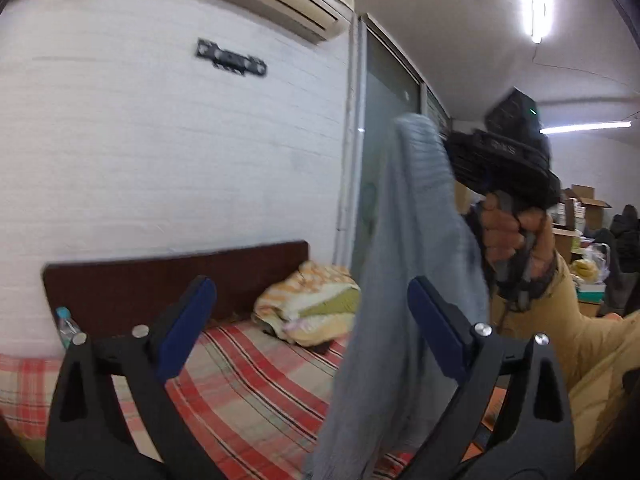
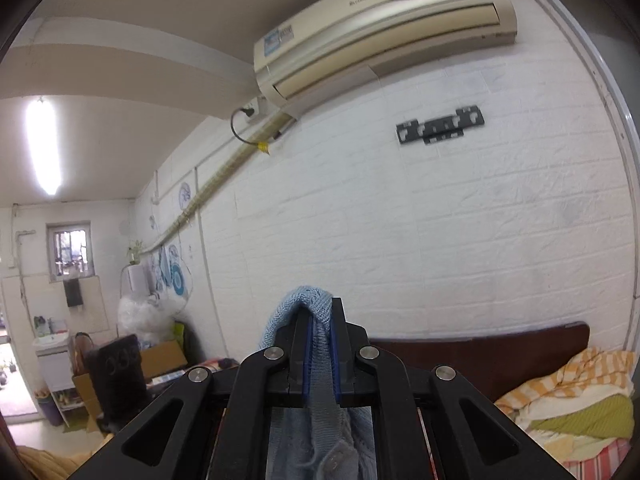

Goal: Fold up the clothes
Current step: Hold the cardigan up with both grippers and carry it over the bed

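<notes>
Fingers [image 2: 308, 344] of the right gripper [image 2: 321, 348] pinch a fold of the pale blue knit cardigan [image 1: 404, 272], which hangs in the air above the checked bed [image 1: 248, 392]. Left gripper [image 1: 312, 320] stands wide with nothing between its 2 pads, just beside the drape. A good next move, by the look of it: take a matching shoulder or edge before lowering it flat, clear of the folded quilt [image 1: 312, 308].
</notes>
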Motion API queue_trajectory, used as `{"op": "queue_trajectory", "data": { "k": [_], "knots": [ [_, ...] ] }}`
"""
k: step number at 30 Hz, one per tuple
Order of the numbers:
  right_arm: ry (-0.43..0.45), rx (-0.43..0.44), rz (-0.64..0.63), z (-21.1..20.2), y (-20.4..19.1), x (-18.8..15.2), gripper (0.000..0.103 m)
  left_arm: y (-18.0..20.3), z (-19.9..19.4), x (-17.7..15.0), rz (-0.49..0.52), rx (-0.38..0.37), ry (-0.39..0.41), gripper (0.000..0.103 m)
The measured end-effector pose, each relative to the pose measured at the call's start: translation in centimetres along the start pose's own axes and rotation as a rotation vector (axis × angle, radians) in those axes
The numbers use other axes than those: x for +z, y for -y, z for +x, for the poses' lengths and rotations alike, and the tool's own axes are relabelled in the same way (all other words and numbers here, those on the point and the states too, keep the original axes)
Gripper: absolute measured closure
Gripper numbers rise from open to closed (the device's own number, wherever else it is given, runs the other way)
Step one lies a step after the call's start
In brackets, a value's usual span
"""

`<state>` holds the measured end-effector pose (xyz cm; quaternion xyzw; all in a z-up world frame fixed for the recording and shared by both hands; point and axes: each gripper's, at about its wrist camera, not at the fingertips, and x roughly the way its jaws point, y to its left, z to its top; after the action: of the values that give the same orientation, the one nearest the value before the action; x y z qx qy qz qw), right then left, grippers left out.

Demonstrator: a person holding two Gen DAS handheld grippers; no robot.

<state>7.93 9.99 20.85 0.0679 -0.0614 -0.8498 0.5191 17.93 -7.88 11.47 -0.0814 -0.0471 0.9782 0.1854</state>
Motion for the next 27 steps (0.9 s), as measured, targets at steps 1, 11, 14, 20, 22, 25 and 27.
{"op": "queue_trajectory", "data": {
  "k": [1,11,14,20,22,25,27],
  "knots": [
    [-0.025,0.0,0.011,0.8,0.4,-0.8,0.097,0.7,0.8,-1.6,-0.008,-0.039,-0.022,0.006],
    [-0.116,0.037,0.076,3.5,2.7,-4.8,0.097,1.7,11.0,-12.6,-0.156,-0.099,-0.261,0.024],
    [-0.11,0.035,0.076,3.1,3.0,-4.9,0.096,1.3,13.1,-13.5,-0.18,-0.085,-0.334,0.094],
    [-0.097,-0.008,0.084,1.4,4.4,-5.1,0.096,-1.5,7.6,-9.4,-0.167,0.077,-0.153,0.094],
    [-0.08,-0.009,0.085,0.4,4.9,-4.9,0.096,-2.6,5.6,-7.3,-0.139,0.154,-0.102,0.094],
    [-0.056,-0.003,0.078,-0.7,4.8,-4.3,0.096,-4.0,3.0,-3.4,-0.084,0.28,-0.051,0.094],
    [-0.034,0.004,0.073,-1.5,4.7,-3.6,0.096,-4.8,0.8,-0.4,-0.071,0.348,-0.008,0.094]
  ]
}}
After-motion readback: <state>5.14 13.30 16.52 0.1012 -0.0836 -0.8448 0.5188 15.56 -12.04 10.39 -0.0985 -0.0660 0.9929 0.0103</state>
